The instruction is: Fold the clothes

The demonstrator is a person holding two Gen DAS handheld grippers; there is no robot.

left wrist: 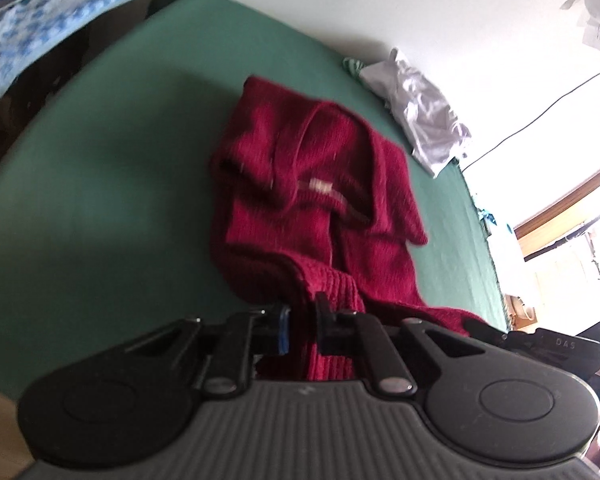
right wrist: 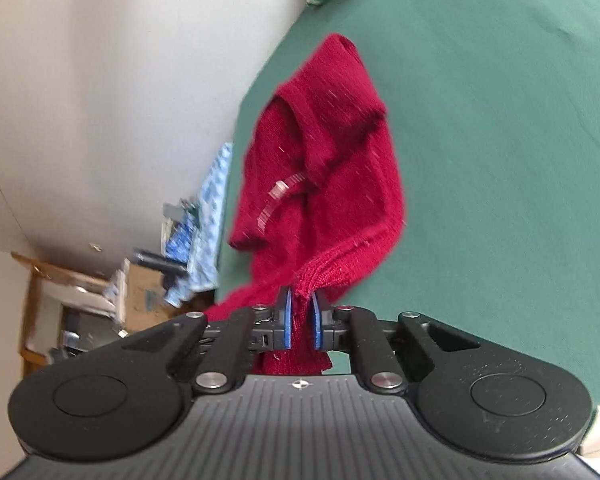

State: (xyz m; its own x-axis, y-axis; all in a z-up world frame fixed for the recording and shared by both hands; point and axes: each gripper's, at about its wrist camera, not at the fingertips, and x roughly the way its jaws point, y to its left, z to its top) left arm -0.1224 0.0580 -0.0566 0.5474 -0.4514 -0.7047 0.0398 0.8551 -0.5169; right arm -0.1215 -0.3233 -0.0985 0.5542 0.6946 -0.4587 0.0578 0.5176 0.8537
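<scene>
Hanging from both tools (left wrist: pixel 302 322) (right wrist: pixel 301 312), red sweater (left wrist: pixel 300 184) trails onto green sheet (left wrist: pixel 99 200).

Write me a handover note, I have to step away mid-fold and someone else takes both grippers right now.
Left gripper: shut on the ribbed hem of the red sweater.
Right gripper: shut on another part of the same hem.
Sweater: bunched, partly lying on the green bed sheet; white garment waits near the wall.
Done: both hem grips.
Left: spread the sweater flat, fold it, then the white one.
</scene>
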